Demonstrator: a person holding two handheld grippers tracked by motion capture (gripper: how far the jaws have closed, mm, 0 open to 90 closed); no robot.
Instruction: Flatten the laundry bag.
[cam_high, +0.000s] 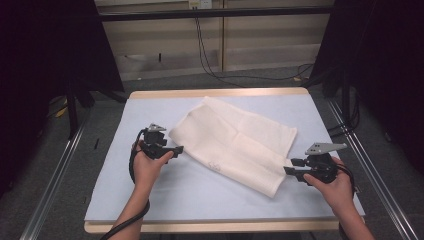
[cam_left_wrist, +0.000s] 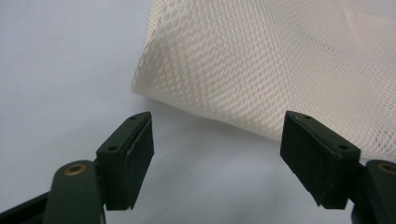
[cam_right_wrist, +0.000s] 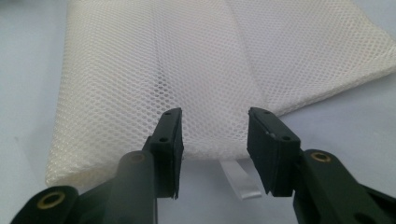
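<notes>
White mesh bag (cam_high: 235, 142) lies flat mid-worktop (cam_high: 150, 200), folded. Left claw (cam_high: 176, 149) spread, just off its left corner. Right claw (cam_high: 290, 170) spread at its near edge, white tag (cam_right_wrist: 240, 179) between jaws.

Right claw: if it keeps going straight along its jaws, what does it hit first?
Probably the near edge of the white mesh bag. The right claw is open, facing that hem, with a small white tag between its jaws. Depth is unclear.
</notes>
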